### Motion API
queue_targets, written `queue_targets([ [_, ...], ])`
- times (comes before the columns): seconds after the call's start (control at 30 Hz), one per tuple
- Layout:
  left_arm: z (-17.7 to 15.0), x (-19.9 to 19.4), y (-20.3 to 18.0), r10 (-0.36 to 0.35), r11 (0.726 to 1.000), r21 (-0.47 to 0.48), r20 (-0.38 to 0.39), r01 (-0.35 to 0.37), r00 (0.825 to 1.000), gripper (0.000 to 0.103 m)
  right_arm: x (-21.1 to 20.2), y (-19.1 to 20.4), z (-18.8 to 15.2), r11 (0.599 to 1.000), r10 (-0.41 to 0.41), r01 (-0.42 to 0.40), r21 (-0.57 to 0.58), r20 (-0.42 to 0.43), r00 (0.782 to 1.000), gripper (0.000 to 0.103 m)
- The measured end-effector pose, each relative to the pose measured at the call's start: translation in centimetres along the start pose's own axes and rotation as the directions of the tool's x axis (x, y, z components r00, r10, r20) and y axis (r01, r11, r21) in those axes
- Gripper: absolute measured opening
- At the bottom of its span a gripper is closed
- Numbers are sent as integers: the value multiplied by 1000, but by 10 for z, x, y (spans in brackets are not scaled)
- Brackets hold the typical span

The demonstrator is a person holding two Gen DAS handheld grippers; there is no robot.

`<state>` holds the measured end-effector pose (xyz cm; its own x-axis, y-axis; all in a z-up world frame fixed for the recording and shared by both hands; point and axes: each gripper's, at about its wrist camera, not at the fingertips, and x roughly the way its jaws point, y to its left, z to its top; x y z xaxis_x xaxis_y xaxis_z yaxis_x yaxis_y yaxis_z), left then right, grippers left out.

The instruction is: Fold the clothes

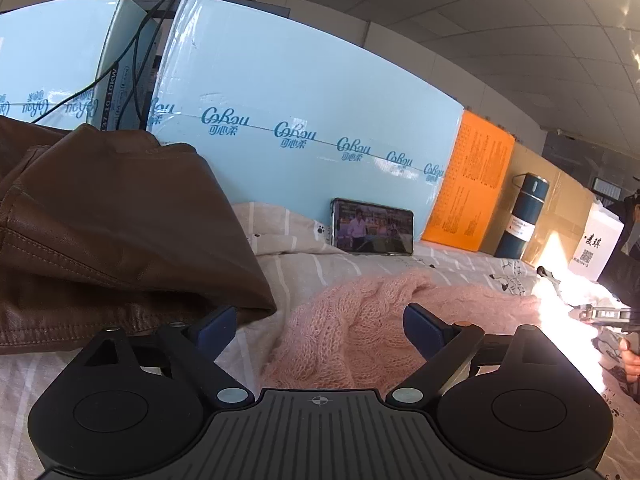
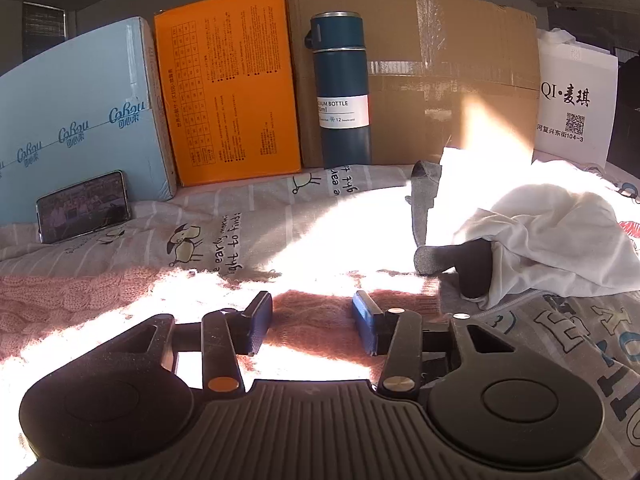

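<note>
Knitwear is what both of my tools are over: the pink sweater lies spread and rumpled across the middle of the bed sheet, not in any tidy fold that I can see. My left gripper hangs with its jaws wide apart and nothing between them, just above the sweater's near end. My right gripper is released too, jaws parted over a shaded strip of the same knit, gripping nothing.

Along the far edge of the bed stand the pale blue box, the orange box, the flask and a propped phone. A brown leather jacket is heaped at the left side; a white garment and dark socks lie bunched toward the right.

To fold well, I judge each tool should pinch only one layer at an outer edge of the knit, both at matching points, since loose cable-knit stretches and snags. Harsh sunlight washes out my right view, so I'd trust the shaded strip for aiming.
</note>
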<state>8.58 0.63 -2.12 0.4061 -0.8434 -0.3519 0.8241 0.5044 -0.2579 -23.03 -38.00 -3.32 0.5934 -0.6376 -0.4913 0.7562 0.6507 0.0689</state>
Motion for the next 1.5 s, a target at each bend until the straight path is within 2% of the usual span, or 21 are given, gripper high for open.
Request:
queue_targets([
  [0.03,0,-1,-1,-8,1000,3,1,8,1000,93,-1,4,0,1000,-3,3,-26,10,1000,22],
  [0.13,-1,-2,-4,-26,1000,11,1,26,1000,93,-8,13,4,997,-5,10,-74,60,998,12],
  [0.27,-2,-3,-7,-36,999,20,0,36,999,93,-17,16,19,999,18,-14,-43,101,995,10],
  [0.37,-2,-4,-7,-39,999,18,1,38,999,93,-20,4,26,997,38,-44,57,99,994,10],
  [0.4,-2,-4,-6,-39,999,18,1,39,999,93,-21,0,28,994,45,-54,91,99,994,13],
  [0.5,-3,-5,-6,-41,999,13,2,41,999,93,-24,-15,31,978,44,-63,200,95,995,39],
  [0.53,-3,-5,-6,-41,999,11,2,41,999,93,-25,-20,29,970,33,-53,236,90,995,41],
  [0.57,-3,-6,-6,-41,999,10,2,41,999,93,-26,-24,28,967,16,-36,253,81,997,43],
  [0.7,-3,-6,-6,-43,999,10,0,43,999,93,-29,-38,21,948,-84,64,312,51,995,64],
  [0.8,-3,-5,-7,-46,999,15,-4,46,999,93,-27,-41,14,948,-128,126,291,-12,992,72],
  [0.9,-3,-5,-8,-47,999,18,-8,47,999,93,-21,-40,6,943,-177,186,276,-57,983,73],
  [0.97,-3,-5,-8,-48,999,17,-7,48,999,93,-17,-37,1,945,-185,193,265,-55,981,69],
  [1.0,-3,-5,-8,-49,999,16,-8,49,999,93,-14,-33,1,951,-193,202,232,-62,979,59],
  [1.03,-3,-5,-8,-49,999,16,-9,49,999,93,-11,-28,0,957,-201,210,200,-68,977,43],
  [1.07,-3,-5,-8,-50,999,15,-9,50,999,93,-8,-23,0,962,-209,218,167,-69,975,35],
  [1.13,-2,-5,-8,-52,999,15,-10,52,999,93,-8,-14,3,968,-228,230,105,-32,973,13],
  [1.2,-3,-5,-8,-54,998,15,-11,54,998,93,-7,-5,7,969,-242,242,49,7,970,7],
  [1.5,-2,-6,-7,-60,998,13,-13,60,998,93,-13,-5,40,964,-262,251,85,157,952,6],
])
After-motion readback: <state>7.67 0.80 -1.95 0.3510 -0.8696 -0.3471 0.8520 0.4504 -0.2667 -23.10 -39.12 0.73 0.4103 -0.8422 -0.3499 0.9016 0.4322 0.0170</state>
